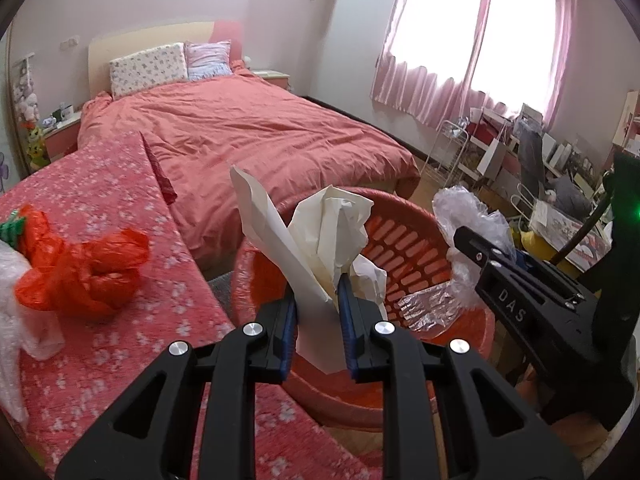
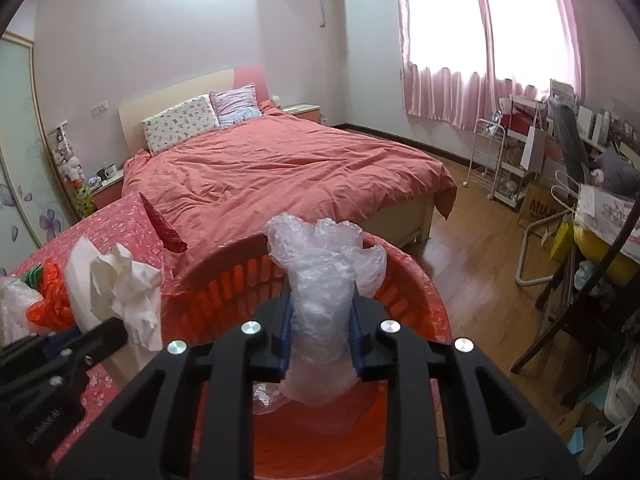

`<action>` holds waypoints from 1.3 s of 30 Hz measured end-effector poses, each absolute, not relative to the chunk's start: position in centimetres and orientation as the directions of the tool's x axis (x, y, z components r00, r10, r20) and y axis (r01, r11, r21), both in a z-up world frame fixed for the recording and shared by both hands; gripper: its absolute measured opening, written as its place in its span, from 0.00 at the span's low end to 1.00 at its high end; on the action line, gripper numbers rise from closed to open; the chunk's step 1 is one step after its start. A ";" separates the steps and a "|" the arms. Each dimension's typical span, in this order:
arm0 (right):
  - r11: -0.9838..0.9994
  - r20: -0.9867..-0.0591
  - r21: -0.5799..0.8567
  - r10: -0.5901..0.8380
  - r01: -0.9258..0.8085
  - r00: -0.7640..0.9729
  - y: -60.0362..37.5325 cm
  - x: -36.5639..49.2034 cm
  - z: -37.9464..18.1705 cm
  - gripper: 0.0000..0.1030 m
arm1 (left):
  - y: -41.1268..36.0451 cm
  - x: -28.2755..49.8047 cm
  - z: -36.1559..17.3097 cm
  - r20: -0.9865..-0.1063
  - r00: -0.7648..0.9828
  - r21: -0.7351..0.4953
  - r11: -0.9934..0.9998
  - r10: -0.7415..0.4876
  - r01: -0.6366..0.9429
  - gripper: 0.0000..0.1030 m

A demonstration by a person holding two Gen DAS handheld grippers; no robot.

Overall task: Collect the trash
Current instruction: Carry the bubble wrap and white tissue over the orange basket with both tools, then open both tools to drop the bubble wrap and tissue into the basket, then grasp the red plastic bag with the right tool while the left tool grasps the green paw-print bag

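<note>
Left tool (image 1: 316, 300) is pinching a crumpled sheet of cream paper (image 1: 320, 232) between its blue pads, the paper standing up over the red laundry basket (image 1: 404, 248) from centre toward 12 o'clock. Right tool (image 2: 320, 332) is clamped on a wad of clear bubble wrap (image 2: 320, 280), held right above that same basket (image 2: 224, 280), whose slotted wall curves round behind it.

The left wrist view catches the right tool (image 1: 480, 252) coming in at 3 o'clock with its bubble wrap (image 1: 468, 216) bunched at the tip. It alone shows a piece of clear plastic film (image 1: 432, 308) already lying inside the basket, just right of the paper. At 9 o'clock an orange plastic bag (image 1: 84, 272) lies on the floral-covered desk (image 1: 132, 200), with more whitish plastic (image 1: 20, 320) at the far left edge.

The right wrist view looks straight down into the basket's orange bottom. It gives the left tool (image 2: 108, 332) at 9 o'clock with the paper (image 2: 116, 288) sticking up, and the orange bag (image 2: 52, 296) behind it. This side also shows wooden floor (image 2: 480, 264) at 3 o'clock and the red-covered bed (image 2: 280, 168) up at 12
</note>
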State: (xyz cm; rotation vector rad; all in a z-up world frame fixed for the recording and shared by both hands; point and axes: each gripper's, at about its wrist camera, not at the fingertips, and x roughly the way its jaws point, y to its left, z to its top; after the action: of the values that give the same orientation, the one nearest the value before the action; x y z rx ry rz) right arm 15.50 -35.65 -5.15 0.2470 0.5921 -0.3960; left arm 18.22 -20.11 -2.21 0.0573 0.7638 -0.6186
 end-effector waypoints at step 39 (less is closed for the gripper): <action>0.990 -0.586 0.088 -0.040 0.113 0.809 -19.0 20.5 -2.9 0.53 | -1.7 17.5 1.3 -0.596 0.782 -0.070 0.982 -0.182 0.175 0.45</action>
State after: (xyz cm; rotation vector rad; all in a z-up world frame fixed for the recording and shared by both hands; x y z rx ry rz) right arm 20.52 -18.99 -2.92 0.1206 0.6233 -0.0818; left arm 17.45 -1.74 1.32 -0.0114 0.6442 -0.1930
